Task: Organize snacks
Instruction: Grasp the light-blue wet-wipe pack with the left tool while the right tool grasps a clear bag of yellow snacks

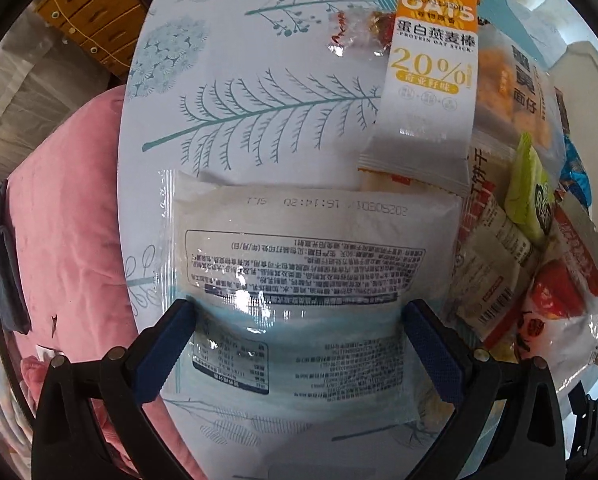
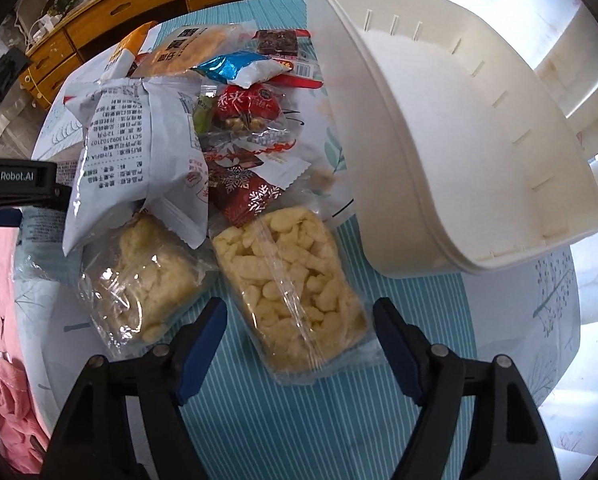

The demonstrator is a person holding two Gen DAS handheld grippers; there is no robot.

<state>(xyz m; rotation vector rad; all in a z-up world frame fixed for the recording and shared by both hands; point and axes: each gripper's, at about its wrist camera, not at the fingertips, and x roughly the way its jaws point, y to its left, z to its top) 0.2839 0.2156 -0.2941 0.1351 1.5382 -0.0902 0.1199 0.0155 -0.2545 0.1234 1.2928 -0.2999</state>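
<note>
Snacks pile [image 2: 203, 120] is heaped on a round table with a leafy, teal-striped tablecloth [image 2: 283, 420], pretty much a jumble of wrappers lying over each other. Left gripper [image 1: 299, 344] has its blue pads [image 1: 167, 348] against both sides of a flat white snack packet [image 1: 299, 264] that's lying label side up with the print upside down, so the jaws are fairly wide and look closed onto it. Just past that packet there's a white and orange protein oat stick bar [image 1: 431, 92] lying on top of the heap, with a green sachet [image 1: 531, 196] and a red-printed bag [image 1: 555, 308] off to the right. Right gripper [image 2: 299, 344] is spread wide with nothing between the fingers, sitting low over the near end of a clear pack of pale puffed sticks [image 2: 295, 292] without touching it. Right beside that is another clear bag of crumbly yellowish pieces [image 2: 147, 280], partly under a white foil packet [image 2: 139, 160]. A white plastic bin [image 2: 459, 140] is tipped on its side next to the pile, opening facing the camera.
</note>
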